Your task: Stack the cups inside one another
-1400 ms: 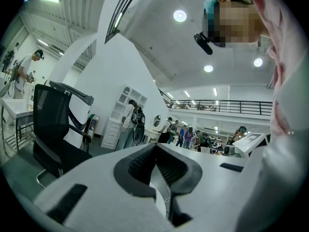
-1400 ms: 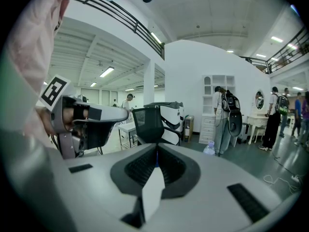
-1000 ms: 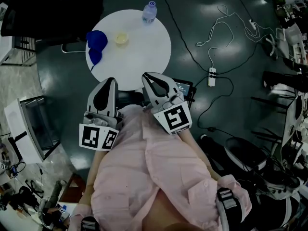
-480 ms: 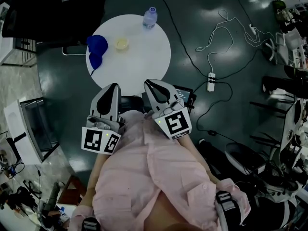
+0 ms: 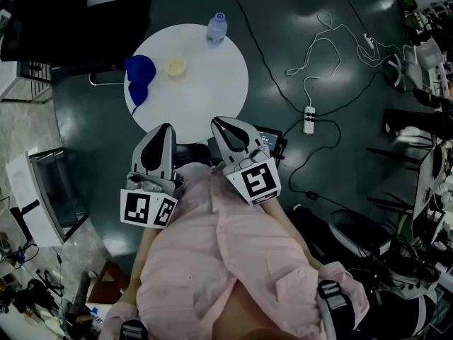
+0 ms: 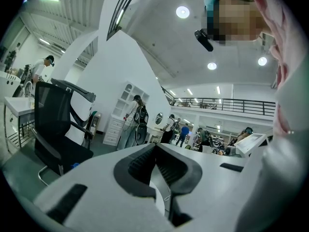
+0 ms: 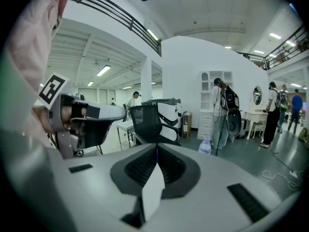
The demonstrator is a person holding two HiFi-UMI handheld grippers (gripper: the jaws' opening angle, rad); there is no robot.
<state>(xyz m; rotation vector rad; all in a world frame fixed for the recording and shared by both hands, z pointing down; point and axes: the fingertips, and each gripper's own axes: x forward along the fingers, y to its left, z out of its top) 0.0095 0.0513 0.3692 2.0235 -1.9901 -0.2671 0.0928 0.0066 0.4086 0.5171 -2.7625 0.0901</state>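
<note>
Our left claw [image 5: 164, 127] has its jaws pressed together at the tips, with nothing between them, as its own view [image 6: 155, 146] shows. Our right claw [image 5: 219, 121] is closed tight in the same way and holds nothing [image 7: 157, 149]. We hold both close against our pink shirt [image 5: 212, 261], side by side and apart, with their tips just short of the near rim of the round white table [image 5: 205, 91].

The cups all stand well apart from both claws, on the far left part of that table. We count 3 of them. The 2 blue cups [image 5: 139, 69] are touching each other right at the left edge, and the nearer one reaches the rim. The 1 pale yellow cup [image 5: 175, 66] stands just to their right, clear of them. The 1 bottle [image 5: 216, 28] stands at the far rim.

The near half and the whole right side of the tabletop are bare white between the claws and the cups.

Beyond the table's left rim stands 1 black chair [image 5: 71, 13], close to the blue cups. On the floor to the right, well clear of the table, lie 1 power strip [image 5: 308, 116] and loose cables [image 5: 325, 27].
</note>
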